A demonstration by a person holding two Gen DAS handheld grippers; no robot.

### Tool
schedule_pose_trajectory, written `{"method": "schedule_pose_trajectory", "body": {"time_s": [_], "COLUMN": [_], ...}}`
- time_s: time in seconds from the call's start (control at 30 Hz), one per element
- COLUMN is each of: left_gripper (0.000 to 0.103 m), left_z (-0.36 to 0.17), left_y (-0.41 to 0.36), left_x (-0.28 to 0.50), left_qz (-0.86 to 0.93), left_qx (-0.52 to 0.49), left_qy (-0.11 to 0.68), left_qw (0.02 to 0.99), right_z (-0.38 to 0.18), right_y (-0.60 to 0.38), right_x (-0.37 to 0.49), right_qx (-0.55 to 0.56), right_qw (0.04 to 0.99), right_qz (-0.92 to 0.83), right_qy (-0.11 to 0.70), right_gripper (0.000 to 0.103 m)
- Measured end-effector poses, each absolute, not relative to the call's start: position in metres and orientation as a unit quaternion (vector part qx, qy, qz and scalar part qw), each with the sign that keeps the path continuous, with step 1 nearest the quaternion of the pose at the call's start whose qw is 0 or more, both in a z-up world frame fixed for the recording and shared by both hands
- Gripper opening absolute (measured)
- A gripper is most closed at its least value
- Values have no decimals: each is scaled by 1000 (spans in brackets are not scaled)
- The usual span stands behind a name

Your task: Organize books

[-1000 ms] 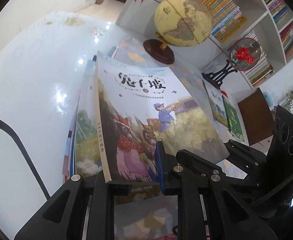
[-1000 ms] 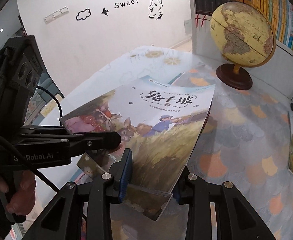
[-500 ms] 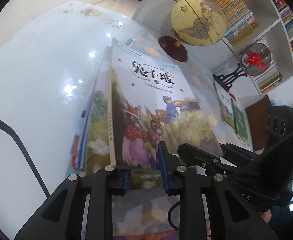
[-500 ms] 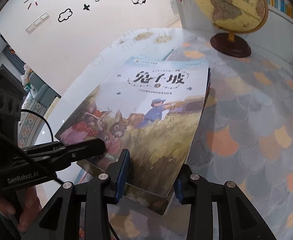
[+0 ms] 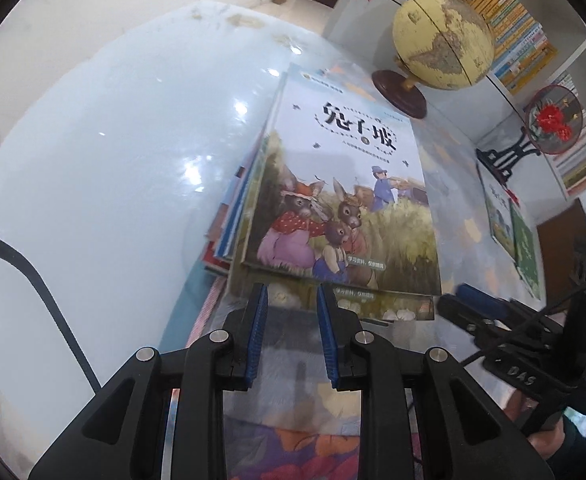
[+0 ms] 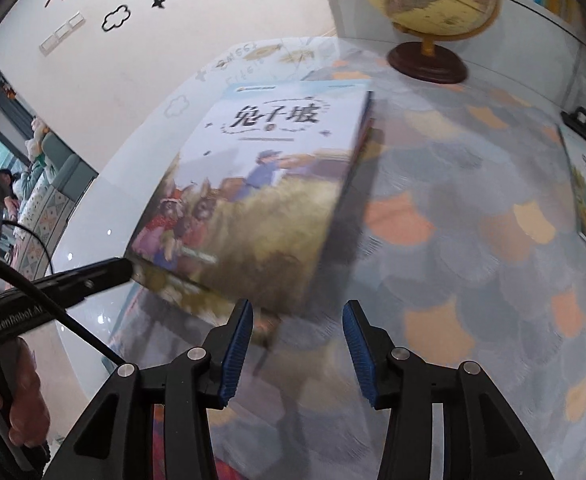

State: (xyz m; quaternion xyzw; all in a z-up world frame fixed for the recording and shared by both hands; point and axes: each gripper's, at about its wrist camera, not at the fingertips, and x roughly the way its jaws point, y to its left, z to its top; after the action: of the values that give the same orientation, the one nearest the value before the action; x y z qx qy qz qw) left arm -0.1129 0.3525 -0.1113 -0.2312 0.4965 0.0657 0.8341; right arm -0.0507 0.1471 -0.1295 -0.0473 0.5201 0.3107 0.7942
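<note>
A rabbit picture book (image 5: pixel 345 200) lies flat on top of a stack of books (image 5: pixel 233 216) on the table; it also shows in the right wrist view (image 6: pixel 261 184). My left gripper (image 5: pixel 292 292) is open and empty, its fingertips just short of the stack's near edge. My right gripper (image 6: pixel 297 312) is open and empty, just off the stack's near right corner; it shows at the right of the left wrist view (image 5: pixel 465 300). More books (image 5: pixel 513 220) lie flat at the far right.
A globe (image 5: pixel 441 40) on a wooden base stands behind the stack. A black stand with a red flower fan (image 5: pixel 549 120) is at the back right, before bookshelves (image 5: pixel 533 32). The table has a glossy white part (image 5: pixel 113 160) at left.
Both grippers have let go of the rabbit book and drawn back. The book has gone from tilted up to lying flat on the stack.
</note>
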Motion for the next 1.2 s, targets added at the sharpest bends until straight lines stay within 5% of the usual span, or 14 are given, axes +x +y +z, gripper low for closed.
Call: {"method": "schedule_pose_trajectory", "body": {"time_s": [0.63,1.2], "left_gripper": [23,27], "left_z": [-12,-14], "left_y": [136,-50], "left_x": [-48,24], "left_qz": [-54,-172], "left_qx": [-123,-104], "left_qy": [428,437], "left_qw": [894,877], "right_z": [-66,-32], "right_y": [-83,-233], "right_x": [-61,-43], "right_qx": [-30,-23], "right_qw": [884,909], "right_qz": [166,86], "right_qy": [435,407], "right_gripper": [52,59]}}
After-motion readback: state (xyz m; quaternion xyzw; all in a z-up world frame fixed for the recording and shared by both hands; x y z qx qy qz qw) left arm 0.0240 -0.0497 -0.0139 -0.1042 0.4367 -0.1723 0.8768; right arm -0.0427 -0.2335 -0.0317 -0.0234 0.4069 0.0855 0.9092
